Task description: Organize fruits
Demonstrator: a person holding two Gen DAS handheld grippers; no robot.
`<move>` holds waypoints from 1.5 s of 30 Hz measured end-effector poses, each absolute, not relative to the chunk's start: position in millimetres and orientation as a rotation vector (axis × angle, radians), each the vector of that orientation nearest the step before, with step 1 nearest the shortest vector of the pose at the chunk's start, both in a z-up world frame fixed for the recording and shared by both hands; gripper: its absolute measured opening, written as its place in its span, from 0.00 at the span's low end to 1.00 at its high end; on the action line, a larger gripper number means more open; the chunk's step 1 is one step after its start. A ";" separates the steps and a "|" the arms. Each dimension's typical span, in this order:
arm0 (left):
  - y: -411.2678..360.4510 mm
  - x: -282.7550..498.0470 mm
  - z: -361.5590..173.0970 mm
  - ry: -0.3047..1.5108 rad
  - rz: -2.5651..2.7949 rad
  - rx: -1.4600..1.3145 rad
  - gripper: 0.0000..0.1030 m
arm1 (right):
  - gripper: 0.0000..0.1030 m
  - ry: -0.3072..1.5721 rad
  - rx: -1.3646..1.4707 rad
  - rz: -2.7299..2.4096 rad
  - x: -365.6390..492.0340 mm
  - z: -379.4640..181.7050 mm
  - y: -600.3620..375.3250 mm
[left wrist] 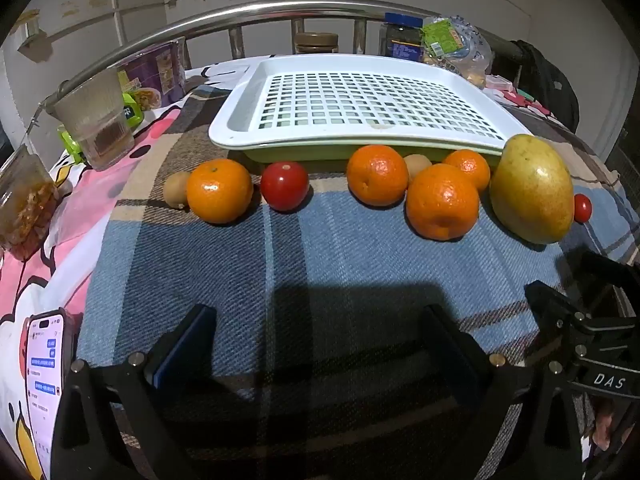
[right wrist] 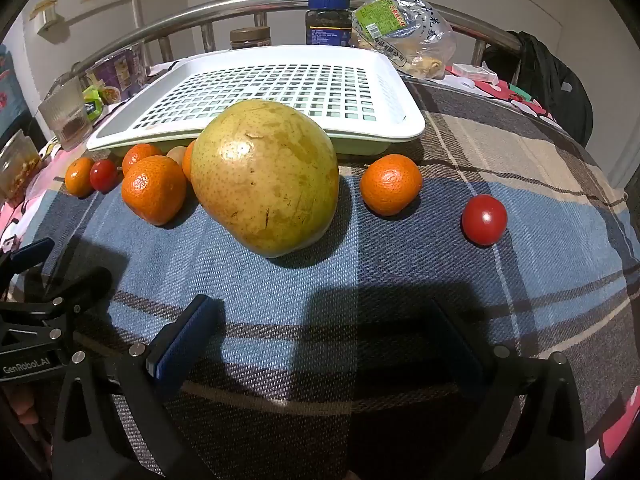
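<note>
Two claws: left claw [left wrist: 320, 344] and right claw [right wrist: 324, 336], both spread wide, holding nothing
Pear [right wrist: 265, 178]: frame centre, on plaid cloth [right wrist: 400, 280]
Oranges [left wrist: 219, 191]: mid-frame row, before white tray [left wrist: 360, 96]

Ahead of my right gripper [right wrist: 320, 340] lies the pear [right wrist: 264, 178], with the tray [right wrist: 408, 120] behind it. Mandarins [right wrist: 154, 190] sit to its left, one mandarin [right wrist: 391, 184] and a tomato [right wrist: 484, 220] to its right, all on the cloth [right wrist: 400, 280].
</note>
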State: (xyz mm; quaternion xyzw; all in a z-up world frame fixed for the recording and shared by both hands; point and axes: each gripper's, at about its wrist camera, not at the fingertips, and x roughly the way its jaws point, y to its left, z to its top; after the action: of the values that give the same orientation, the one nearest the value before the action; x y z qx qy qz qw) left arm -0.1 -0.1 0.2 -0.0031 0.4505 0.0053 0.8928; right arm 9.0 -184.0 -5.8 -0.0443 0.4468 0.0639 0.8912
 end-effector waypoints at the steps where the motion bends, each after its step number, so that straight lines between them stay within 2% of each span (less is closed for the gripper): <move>1: -0.4 -0.1 0.1 0.939 0.014 -0.003 1.00 | 1.00 0.928 -0.095 0.131 8.9 -5.9 -184.0; 20: -1.6 -3.8 1.7 0.934 0.039 0.022 1.00 | 1.00 0.935 -0.100 0.155 5.8 -5.9 -186.0; 35: 7.2 -10.2 2.8 0.913 -0.018 -0.081 1.00 | 1.00 0.923 -0.103 0.189 -2.7 -5.9 -187.5; 45: 19.8 -22.3 21.9 0.818 -0.143 -0.233 1.00 | 1.00 0.770 0.025 0.294 -21.1 26.4 -203.3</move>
State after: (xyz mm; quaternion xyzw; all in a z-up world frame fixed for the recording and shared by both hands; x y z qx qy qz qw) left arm -22.3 19.8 21.9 -0.1129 0.3965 -0.0695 0.9084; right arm -21.1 -203.3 26.4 0.0121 0.3743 0.1427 0.9162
